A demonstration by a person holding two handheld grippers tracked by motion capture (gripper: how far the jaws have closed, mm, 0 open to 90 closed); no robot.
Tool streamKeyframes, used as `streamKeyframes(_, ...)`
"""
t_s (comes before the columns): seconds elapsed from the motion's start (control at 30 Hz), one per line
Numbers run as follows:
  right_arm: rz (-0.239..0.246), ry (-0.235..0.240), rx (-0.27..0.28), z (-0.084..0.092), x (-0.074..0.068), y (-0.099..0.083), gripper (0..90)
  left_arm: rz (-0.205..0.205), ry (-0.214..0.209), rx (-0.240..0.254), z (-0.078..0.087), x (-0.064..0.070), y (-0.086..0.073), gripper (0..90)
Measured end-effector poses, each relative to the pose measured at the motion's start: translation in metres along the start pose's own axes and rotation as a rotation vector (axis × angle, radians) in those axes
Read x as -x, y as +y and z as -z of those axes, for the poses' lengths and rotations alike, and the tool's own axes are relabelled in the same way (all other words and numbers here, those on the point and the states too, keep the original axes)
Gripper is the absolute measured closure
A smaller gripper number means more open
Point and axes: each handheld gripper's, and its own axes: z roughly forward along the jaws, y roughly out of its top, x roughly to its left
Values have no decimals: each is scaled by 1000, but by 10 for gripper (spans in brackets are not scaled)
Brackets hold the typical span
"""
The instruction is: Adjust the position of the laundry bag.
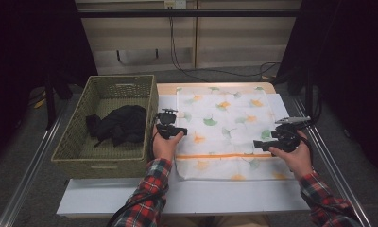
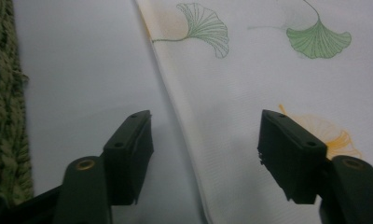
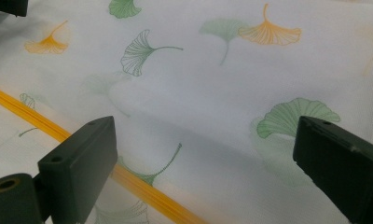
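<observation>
A white fabric piece [image 1: 225, 127] printed with green and orange ginkgo leaves lies flat on the white table [image 1: 201, 194]; an orange strip [image 1: 215, 155] runs across its near part. My left gripper [image 1: 181, 130] is at the fabric's left edge. In the left gripper view its jaws [image 2: 203, 144] stand apart, one over bare table and one over the fabric [image 2: 268, 70], with the edge between them and no pad pressing. My right gripper [image 1: 260, 144] hovers over the fabric's right part. Its jaws [image 3: 203, 154] are wide apart above the fabric [image 3: 212, 88] and the orange strip [image 3: 142, 191].
A woven green basket [image 1: 104, 163] stands at the table's left, close to my left hand, with a black garment [image 1: 118, 124] inside. Its wall shows at the left of the left gripper view [image 2: 5, 116]. Metal rails run along both sides of the table.
</observation>
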Motion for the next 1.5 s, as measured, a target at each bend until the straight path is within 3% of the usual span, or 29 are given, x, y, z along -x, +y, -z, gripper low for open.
streamKeyframes(0.2, -4, -3, -6, -2, 0, 1, 60, 15, 8, 4, -6, 0, 2, 461)
streamKeyframes(0.3, 0, -8, -7, -1, 2, 1, 60, 2, 15, -6, -7, 1, 4, 541)
streamKeyframes(0.4, -8, -9, 0, -1, 4, 1, 60, -1, 14, -31, -8, 7, 6, 597)
streamKeyframes(0.43, -6, -11, 0, -1, 5, 1, 61, -11, 32, -45, -8, 9, 8, 619)
streamKeyframes(0.47, -14, -10, 0, 1, 6, 1, 61, -18, 42, -54, -9, 11, 9, 700)
streamKeyframes(0.53, -12, -16, 0, 1, 6, 1, 61, -15, 51, -68, -10, 13, 11, 719)
streamKeyframes(0.67, -14, -11, 5, 3, 5, 2, 62, 4, 35, -94, -10, 12, 14, 866)
streamKeyframes(0.9, -9, -6, 3, 2, 6, 1, 62, 88, -8, -115, -4, 8, 21, 890)
streamKeyframes(1.1, -16, -6, 9, 3, 5, 2, 62, 105, -38, -122, 6, 4, 29, 889)
streamKeyframes(1.17, -15, -3, 11, 3, 5, 3, 61, 99, -36, -120, 11, 5, 31, 890)
streamKeyframes(1.27, -13, 0, 11, 2, 4, 3, 62, 80, 8, -118, 17, 9, 37, 890)
streamKeyframes(1.5, -10, 1, 18, 2, 4, 4, 61, 87, -4, -122, 22, 8, 44, 894)
